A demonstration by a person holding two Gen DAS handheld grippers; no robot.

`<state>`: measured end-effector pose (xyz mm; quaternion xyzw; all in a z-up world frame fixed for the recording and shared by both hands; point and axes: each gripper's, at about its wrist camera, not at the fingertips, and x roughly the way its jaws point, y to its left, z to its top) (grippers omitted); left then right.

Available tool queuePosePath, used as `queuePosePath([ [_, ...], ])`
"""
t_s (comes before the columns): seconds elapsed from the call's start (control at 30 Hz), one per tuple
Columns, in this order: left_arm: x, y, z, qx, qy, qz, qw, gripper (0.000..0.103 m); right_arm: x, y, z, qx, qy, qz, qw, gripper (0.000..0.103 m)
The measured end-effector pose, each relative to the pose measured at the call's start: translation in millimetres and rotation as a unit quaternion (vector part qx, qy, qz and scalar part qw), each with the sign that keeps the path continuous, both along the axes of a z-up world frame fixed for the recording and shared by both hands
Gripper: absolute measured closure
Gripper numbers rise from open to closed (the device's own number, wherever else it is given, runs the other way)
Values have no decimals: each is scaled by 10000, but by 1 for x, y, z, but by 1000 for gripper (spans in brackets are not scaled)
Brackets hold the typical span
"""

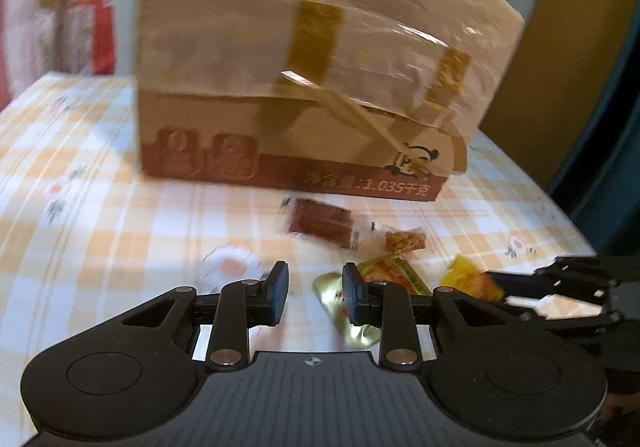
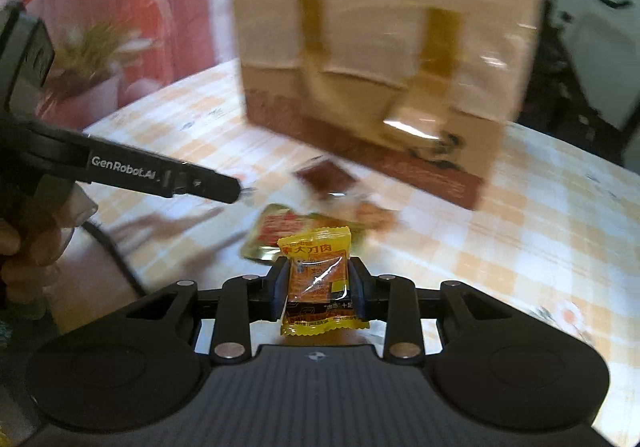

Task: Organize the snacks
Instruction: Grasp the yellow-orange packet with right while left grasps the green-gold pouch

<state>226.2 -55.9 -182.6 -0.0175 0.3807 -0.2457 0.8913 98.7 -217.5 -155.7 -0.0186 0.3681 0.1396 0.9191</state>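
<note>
My right gripper (image 2: 318,281) is shut on a yellow snack packet (image 2: 318,283), held upright above the table; the packet also shows in the left wrist view (image 1: 472,279). My left gripper (image 1: 315,293) is open and empty, just above the table beside a gold packet (image 1: 352,323). A brown snack in clear wrap (image 1: 320,223) and a small cracker-like snack (image 1: 404,241) lie in front of a cardboard box (image 1: 304,59). The box also stands behind the snacks in the right wrist view (image 2: 384,59). The gold packet (image 2: 272,231) lies below the held packet there.
The table has an orange and white checked cloth (image 1: 100,207). A pink bag with a flower print (image 2: 104,39) stands at the back left. The left gripper's arm (image 2: 160,175) reaches in from the left in the right wrist view.
</note>
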Motion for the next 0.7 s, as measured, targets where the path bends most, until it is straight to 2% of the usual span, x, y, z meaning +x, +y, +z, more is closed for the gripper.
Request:
queuePosePath([
  [0.13,13,-19,0,99,-103,-454,9989,72,-8,-13,-7,-355,-135,-540,9978,70],
  [0.2,19,-28,-2,174,-99,-650,9977,69,-11,-19,-8,-367,-169,-730,9965,70],
  [0.27,24,-34,-4,28,-47,-962,9953,56,-11,-26,-10,-347,-200,-917,9950,70],
  [0.37,25,-40,-8,-9,75,-1294,9916,51,-12,-33,-13,-282,-168,-1026,9942,70],
  [0.5,19,-42,-15,143,193,-1356,9905,51,-13,-37,-17,-185,-109,-1042,9943,70],
  [0.7,-2,-34,-15,343,150,-1305,9907,51,-14,-39,-17,-39,-134,-1064,9942,70],
])
